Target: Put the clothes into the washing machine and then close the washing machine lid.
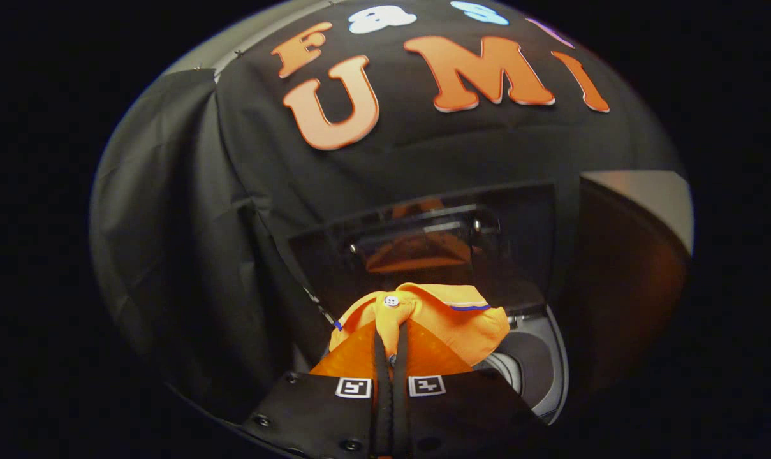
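Note:
An orange shirt [423,322] with a white button and a blue-trimmed collar hangs bunched from my gripper [391,335], whose fingers [380,382] are shut on its fabric. The shirt is held over the washing machine's open top [532,363], whose grey rim and drum opening show just right of the fingers. The machine's dark glossy lid [436,236] stands raised beyond the shirt and mirrors the orange cloth. How much of the shirt hangs below is hidden by the fingers.
Black cloth [187,242] walls the booth behind and to the left of the machine. A brown, light-topped panel [634,255] stands to the right of the lid.

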Action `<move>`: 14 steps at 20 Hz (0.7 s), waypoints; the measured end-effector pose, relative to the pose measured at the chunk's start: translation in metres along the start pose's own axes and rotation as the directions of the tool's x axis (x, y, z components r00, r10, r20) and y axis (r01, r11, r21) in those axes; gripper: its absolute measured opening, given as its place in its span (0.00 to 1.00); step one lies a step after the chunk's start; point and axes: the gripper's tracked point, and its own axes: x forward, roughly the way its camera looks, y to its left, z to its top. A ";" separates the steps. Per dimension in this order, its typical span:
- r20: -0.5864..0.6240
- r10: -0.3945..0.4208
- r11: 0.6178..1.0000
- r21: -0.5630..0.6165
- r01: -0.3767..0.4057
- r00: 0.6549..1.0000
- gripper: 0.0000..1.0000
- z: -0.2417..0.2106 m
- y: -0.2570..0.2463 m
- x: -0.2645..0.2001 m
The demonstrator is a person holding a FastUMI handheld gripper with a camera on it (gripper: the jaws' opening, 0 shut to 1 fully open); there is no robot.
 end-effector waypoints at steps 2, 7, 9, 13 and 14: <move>-0.090 -0.061 0.998 0.020 0.063 0.994 0.08 -0.039 -0.023 0.026; -0.161 -0.144 0.989 0.020 0.149 0.976 0.08 -0.077 -0.049 0.061; -0.211 -0.150 0.988 -0.003 0.152 0.966 0.08 -0.092 -0.052 0.074; -0.349 -0.172 0.984 -0.009 0.181 0.921 0.08 -0.132 -0.067 0.103; -0.395 -0.180 0.980 0.011 0.201 0.901 0.08 -0.144 -0.073 0.106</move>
